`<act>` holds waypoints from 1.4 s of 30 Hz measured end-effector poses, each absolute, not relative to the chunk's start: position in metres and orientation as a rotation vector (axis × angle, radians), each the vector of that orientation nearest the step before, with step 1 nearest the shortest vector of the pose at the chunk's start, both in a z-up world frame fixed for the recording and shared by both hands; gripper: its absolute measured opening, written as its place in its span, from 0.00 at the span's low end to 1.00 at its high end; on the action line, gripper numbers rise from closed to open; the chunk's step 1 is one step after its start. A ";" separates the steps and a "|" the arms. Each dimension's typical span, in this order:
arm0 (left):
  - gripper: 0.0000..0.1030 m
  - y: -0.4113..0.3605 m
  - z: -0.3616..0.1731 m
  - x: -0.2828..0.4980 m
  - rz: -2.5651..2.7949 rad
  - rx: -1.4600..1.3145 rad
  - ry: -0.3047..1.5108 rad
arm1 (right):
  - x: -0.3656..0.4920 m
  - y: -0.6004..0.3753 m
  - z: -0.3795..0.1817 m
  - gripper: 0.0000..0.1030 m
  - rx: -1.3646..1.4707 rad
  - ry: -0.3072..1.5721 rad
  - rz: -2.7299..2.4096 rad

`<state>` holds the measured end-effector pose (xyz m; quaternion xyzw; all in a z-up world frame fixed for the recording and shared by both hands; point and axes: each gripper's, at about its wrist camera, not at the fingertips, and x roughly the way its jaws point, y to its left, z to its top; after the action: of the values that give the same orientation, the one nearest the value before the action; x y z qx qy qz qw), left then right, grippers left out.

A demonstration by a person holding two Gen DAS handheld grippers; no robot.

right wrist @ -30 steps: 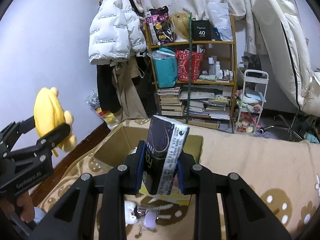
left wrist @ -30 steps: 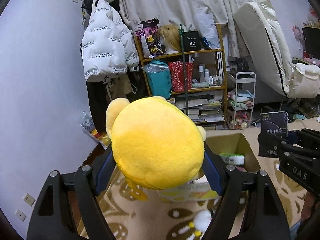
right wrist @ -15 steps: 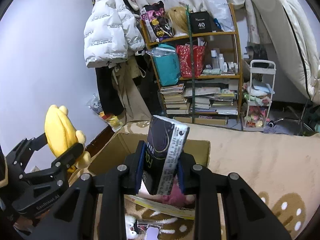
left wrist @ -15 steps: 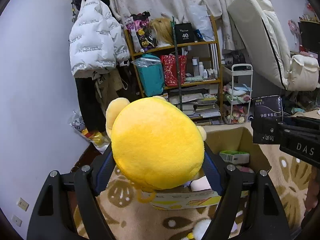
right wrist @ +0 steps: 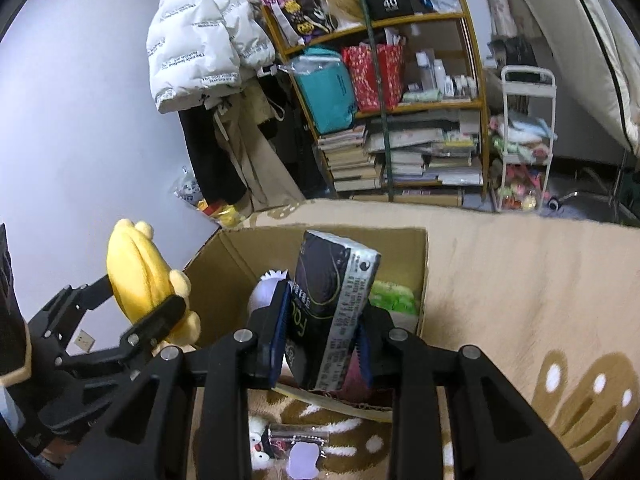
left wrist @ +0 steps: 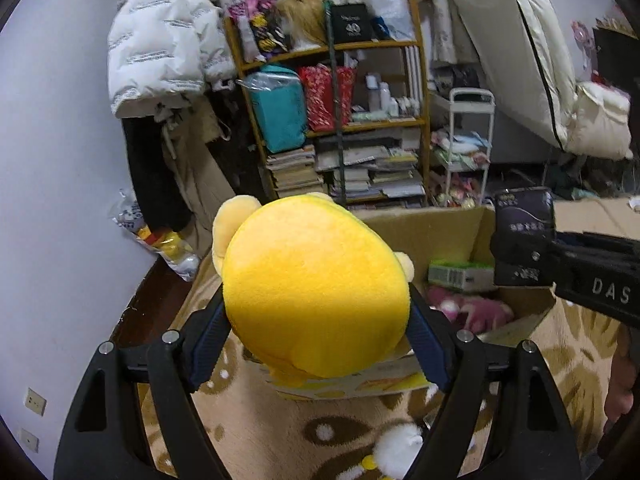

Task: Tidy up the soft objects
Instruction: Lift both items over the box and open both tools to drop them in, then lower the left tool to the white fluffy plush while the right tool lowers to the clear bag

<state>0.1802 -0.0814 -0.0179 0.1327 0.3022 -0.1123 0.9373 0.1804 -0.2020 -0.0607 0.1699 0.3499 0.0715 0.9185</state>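
The yellow plush toy (left wrist: 316,292) sat between the blue pads of the left claw (left wrist: 316,336), above the near left corner of the open cardboard box (left wrist: 420,232). Both pads (left wrist: 208,340) pressed into its sides, though the jaws were opening at this moment. In the right wrist view the same toy (right wrist: 140,276) appeared edge-on, to the left of the box (right wrist: 400,240) and just outside its left wall.

The dark tissue pack (right wrist: 332,312) stood nearly upright, tilted slightly to the right, pinched between the pads of the right claw (right wrist: 320,340); these jaws were likewise opening, with the pack between them and both pads touching it. The pack hung over the box opening. In the left wrist view the pack (left wrist: 524,224) and the right claw (left wrist: 520,256) entered from the right edge, above the box's right wall.

Inside the box lay a pink plush (left wrist: 476,308), a green-and-white packet (left wrist: 460,274) against the far right corner, and a whitish soft object (right wrist: 266,288).

The box rested on a beige rug (right wrist: 520,280) with brown patterns. A small white plush (left wrist: 396,446) lay on the rug in front of the box. Beyond stood a bookshelf (left wrist: 340,128), a hanging white puffer jacket (left wrist: 164,52) and a white trolley (left wrist: 468,148).
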 end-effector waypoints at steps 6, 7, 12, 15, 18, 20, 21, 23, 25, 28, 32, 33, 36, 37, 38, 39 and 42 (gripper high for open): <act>0.82 -0.089 -0.026 0.181 -0.241 0.286 0.639 | 0.182 -0.205 -0.068 0.32 0.361 0.753 0.145; 0.87 -0.089 -0.026 0.180 -0.234 0.287 0.636 | 0.182 -0.205 -0.069 0.32 0.363 0.756 0.146; 0.96 -0.086 -0.025 0.176 -0.201 0.302 0.616 | 0.181 -0.207 -0.069 0.32 0.368 0.756 0.150; 0.96 -0.082 -0.024 0.176 -0.194 0.287 0.630 | 0.180 -0.207 -0.069 0.35 0.371 0.758 0.153; 0.96 -0.077 -0.024 0.174 -0.189 0.273 0.648 | 0.178 -0.209 -0.067 0.48 0.382 0.749 0.148; 0.96 -0.075 -0.024 0.171 -0.187 0.272 0.656 | 0.173 -0.210 -0.066 0.50 0.391 0.744 0.147; 0.96 -0.074 -0.023 0.170 -0.184 0.273 0.656 | 0.172 -0.210 -0.065 0.52 0.397 0.745 0.149; 0.96 -0.071 -0.020 0.165 -0.182 0.275 0.659 | 0.168 -0.212 -0.064 0.64 0.411 0.746 0.154; 0.96 -0.069 -0.018 0.161 -0.182 0.273 0.663 | 0.162 -0.212 -0.061 0.66 0.413 0.736 0.148; 0.96 -0.066 -0.015 0.154 -0.189 0.269 0.670 | 0.153 -0.211 -0.057 0.75 0.408 0.734 0.138; 0.96 -0.062 -0.012 0.143 -0.192 0.263 0.692 | 0.141 -0.210 -0.052 0.86 0.409 0.726 0.122; 0.96 -0.061 -0.012 0.140 -0.194 0.260 0.698 | 0.137 -0.209 -0.051 0.87 0.408 0.728 0.121; 0.96 -0.059 -0.009 0.134 -0.194 0.253 0.710 | 0.131 -0.207 -0.050 0.88 0.401 0.737 0.122; 0.96 -0.058 -0.009 0.131 -0.194 0.249 0.714 | 0.129 -0.205 -0.050 0.89 0.398 0.744 0.125; 0.96 -0.057 -0.009 0.127 -0.192 0.240 0.721 | 0.127 -0.204 -0.051 0.89 0.392 0.753 0.128; 0.96 -0.056 -0.010 0.125 -0.189 0.233 0.729 | 0.125 -0.201 -0.051 0.89 0.385 0.766 0.129; 0.96 -0.054 -0.015 0.118 -0.186 0.217 0.759 | 0.118 -0.196 -0.054 0.89 0.370 0.794 0.131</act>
<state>0.1181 -0.0537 -0.0152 0.1053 0.3694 -0.0904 0.9189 0.1185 -0.1958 -0.0541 0.1790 0.3839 0.0633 0.9036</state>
